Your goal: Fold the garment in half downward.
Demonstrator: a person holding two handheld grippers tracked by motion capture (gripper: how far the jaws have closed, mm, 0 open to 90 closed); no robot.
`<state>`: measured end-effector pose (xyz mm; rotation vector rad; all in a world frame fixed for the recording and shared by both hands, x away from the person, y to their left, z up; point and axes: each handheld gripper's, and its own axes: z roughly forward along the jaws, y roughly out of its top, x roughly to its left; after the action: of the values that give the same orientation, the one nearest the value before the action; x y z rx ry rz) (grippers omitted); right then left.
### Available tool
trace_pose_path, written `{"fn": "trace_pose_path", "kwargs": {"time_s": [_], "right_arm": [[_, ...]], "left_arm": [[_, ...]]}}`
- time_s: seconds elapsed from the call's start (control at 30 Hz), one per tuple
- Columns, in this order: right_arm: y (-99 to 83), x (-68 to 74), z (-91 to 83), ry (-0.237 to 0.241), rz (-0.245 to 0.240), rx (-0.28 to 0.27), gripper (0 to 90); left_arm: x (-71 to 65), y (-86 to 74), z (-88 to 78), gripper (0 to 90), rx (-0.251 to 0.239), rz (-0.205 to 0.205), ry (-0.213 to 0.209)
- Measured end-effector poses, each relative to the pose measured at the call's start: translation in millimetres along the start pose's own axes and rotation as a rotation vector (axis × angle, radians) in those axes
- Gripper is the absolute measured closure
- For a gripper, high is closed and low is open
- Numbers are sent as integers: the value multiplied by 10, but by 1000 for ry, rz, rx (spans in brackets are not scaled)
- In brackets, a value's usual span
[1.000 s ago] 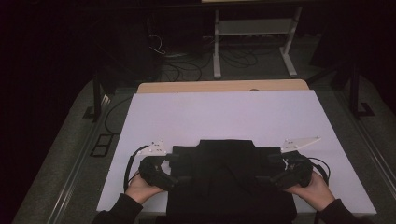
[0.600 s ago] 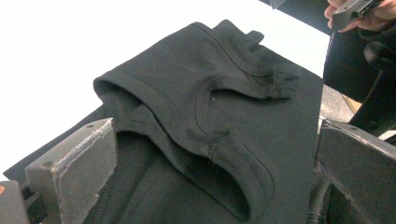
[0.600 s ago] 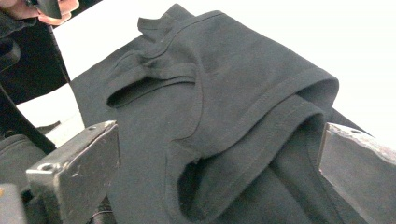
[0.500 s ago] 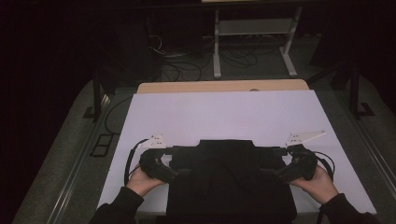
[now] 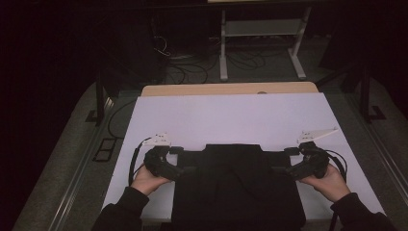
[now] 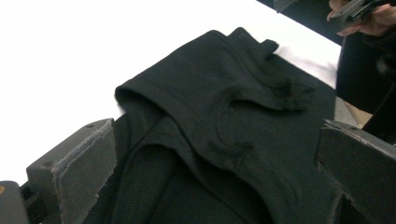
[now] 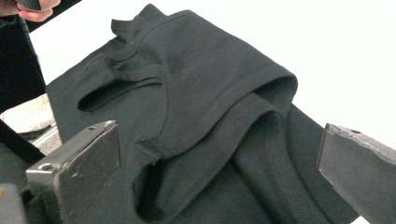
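A black garment point(image 5: 235, 183) lies folded on the white table cover point(image 5: 231, 118), its near part hanging over the front edge. My left gripper point(image 5: 177, 160) stands at its left top corner, my right gripper point(image 5: 288, 162) at its right top corner, each held in a hand. In the left gripper view the jaws of the left gripper point(image 6: 219, 168) are wide open, with a folded, hemmed layer of the garment point(image 6: 233, 116) between them. The right gripper point(image 7: 219, 158) is just as open over the doubled hem of the garment point(image 7: 210, 102).
Bare white cover stretches beyond the garment to a wooden table edge point(image 5: 226, 89). A white metal stand point(image 5: 260, 43) and loose cables point(image 5: 192, 62) sit on the dark floor behind. The other hand point(image 6: 359, 14) shows far off in the left gripper view.
Both hands and grippers have slid a little away from the person along the garment's sides, to its top corners. The garment lies much as before.
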<state>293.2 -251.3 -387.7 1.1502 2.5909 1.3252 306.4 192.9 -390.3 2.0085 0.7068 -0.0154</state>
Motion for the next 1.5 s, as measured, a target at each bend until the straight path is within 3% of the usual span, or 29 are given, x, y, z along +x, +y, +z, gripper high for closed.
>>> {"fn": "trace_pose_path", "kwargs": {"time_s": [0.3,0.57,0.6,0.93,1.1,1.5], "right_arm": [[-5,-151,21,-20,22,3,0],[-4,-272,65,-39,39,2,0],[-3,-289,73,-39,41,7,0],[-20,-440,130,-69,59,23,0],[-43,-532,172,-85,72,49,0],[-94,-730,204,-96,101,51,128]], "left_arm": [[133,-4,45,0,-10,-14,24],[279,-21,55,0,-35,-56,22],[316,-25,57,0,-33,-61,11],[464,-52,74,0,-27,-82,54],[551,-95,119,0,-1,-116,57],[709,-164,127,0,-6,-150,87]]}}
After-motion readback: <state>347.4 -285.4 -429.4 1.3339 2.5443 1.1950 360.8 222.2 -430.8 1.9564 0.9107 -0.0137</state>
